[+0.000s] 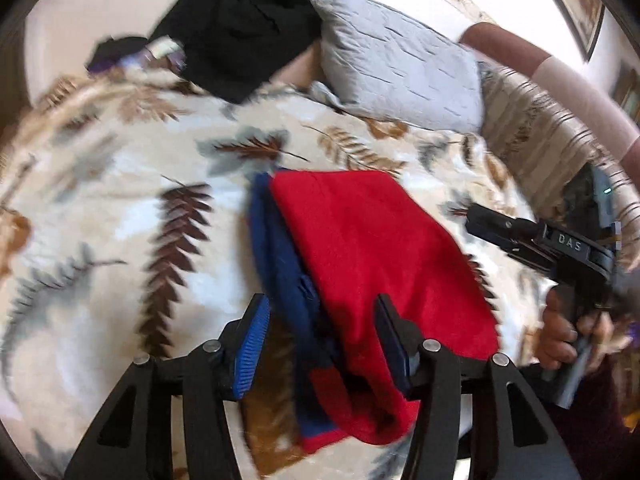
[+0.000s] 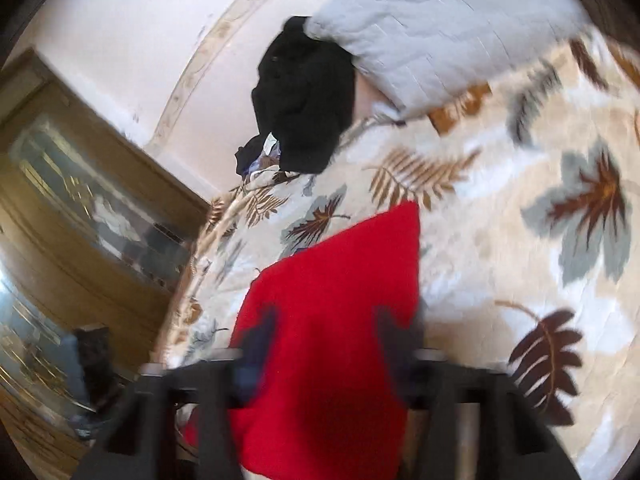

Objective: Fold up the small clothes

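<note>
red and blue garment (image 1: pixel 372 256) folded on the leaf-print bed cover (image 1: pixel 120 208)

left gripper (image 1: pixel 320 344) hovers over its near edge, fingers (image 1: pixel 250 344) part open, cloth between them but not pinched. right gripper (image 2: pixel 324 344) is blurred over the red cloth; cannot tell whether its fingers grip. black clothes (image 1: pixel 240 28) and a grey pillow (image 1: pixel 400 60) lie beyond.

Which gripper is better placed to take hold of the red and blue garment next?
Left, probably: the left gripper straddles the garment at its near edge, jaws open. The right gripper sits off to its side.
</note>
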The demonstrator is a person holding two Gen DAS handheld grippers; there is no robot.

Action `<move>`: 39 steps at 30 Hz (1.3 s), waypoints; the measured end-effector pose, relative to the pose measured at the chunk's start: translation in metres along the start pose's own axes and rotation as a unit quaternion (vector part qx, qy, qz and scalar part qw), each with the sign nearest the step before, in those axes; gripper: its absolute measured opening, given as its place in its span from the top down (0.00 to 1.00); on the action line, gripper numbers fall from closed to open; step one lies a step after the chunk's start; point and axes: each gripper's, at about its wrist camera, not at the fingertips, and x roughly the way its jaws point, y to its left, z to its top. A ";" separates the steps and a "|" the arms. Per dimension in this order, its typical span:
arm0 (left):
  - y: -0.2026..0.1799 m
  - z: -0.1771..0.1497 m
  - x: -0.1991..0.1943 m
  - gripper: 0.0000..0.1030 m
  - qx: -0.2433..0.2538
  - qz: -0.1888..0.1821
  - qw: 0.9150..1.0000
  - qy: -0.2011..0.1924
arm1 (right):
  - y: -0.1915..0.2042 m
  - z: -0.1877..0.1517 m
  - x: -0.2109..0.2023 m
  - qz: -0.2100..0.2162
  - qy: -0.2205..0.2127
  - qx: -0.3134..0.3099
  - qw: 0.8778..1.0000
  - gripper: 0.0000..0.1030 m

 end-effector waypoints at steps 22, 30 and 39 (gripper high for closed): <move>-0.119 -0.014 -0.147 0.03 0.100 0.214 0.949 -0.208 | 0.089 -0.039 -0.190 -0.114 -0.122 -0.108 0.980 0.25; -0.177 -0.005 -0.231 0.00 0.103 0.159 0.943 -0.275 | 0.118 -0.045 -0.268 -0.203 -0.205 -0.125 0.949 0.25; -0.198 -0.015 -0.262 0.00 0.102 0.197 0.923 -0.314 | 0.134 -0.056 -0.315 -0.251 -0.262 -0.140 0.921 0.25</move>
